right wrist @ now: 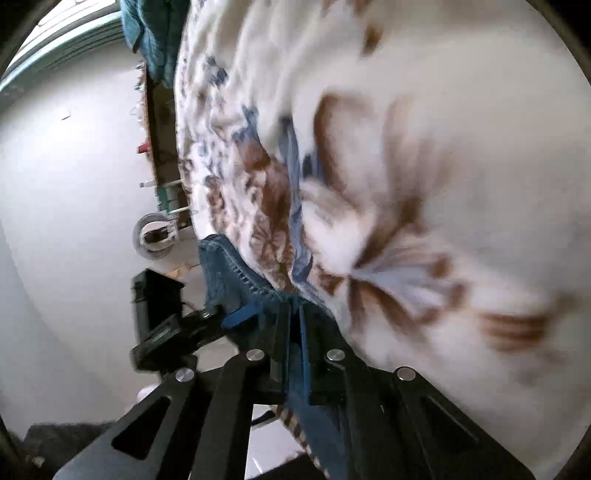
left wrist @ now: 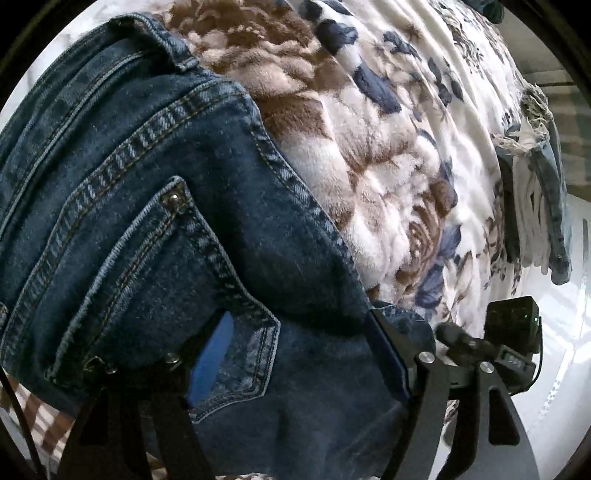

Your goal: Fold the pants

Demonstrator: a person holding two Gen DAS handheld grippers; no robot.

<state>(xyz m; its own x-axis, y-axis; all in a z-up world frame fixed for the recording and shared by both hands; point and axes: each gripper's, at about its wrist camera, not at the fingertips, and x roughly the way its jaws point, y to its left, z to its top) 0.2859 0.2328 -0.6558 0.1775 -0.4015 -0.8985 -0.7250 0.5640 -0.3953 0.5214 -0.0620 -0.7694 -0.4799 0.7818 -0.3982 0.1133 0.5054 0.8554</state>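
Right gripper (right wrist: 291,314): fingers together, clamped on a thin fold of the jeans (right wrist: 229,273), blue pads nearly touching with denim pinched between and trailing down under the linkage. Left gripper (left wrist: 299,343): fingers apart, straddling a wide bunch of the same jeans (left wrist: 166,184); left pad (left wrist: 214,354) sits against the back pocket (left wrist: 155,280), right finger at the outer seam edge; the pads look to be bearing on the denim, though I can't confirm how firmly. Left wrist view only: jeans seat side up, waistband, belt loop, yoke seam and pocket rivet (left wrist: 173,200) all sharp, garment lying on the floral fleece blanket (left wrist: 388,155) of the bed; a second, lighter distressed pair of jeans (left wrist: 535,192) with frayed white threads sits well apart at the far edge of the bed; the right gripper's body (left wrist: 513,325) shows just beside the left one's right finger. Right wrist view only: blanket (right wrist: 443,184) motion-blurred, jeans edge hanging off the bed side, white floor (right wrist: 74,221) to the left, a round clear container (right wrist: 155,236) on it, a teal cloth (right wrist: 147,33) at the top, the left gripper's body (right wrist: 159,302) close to the left.
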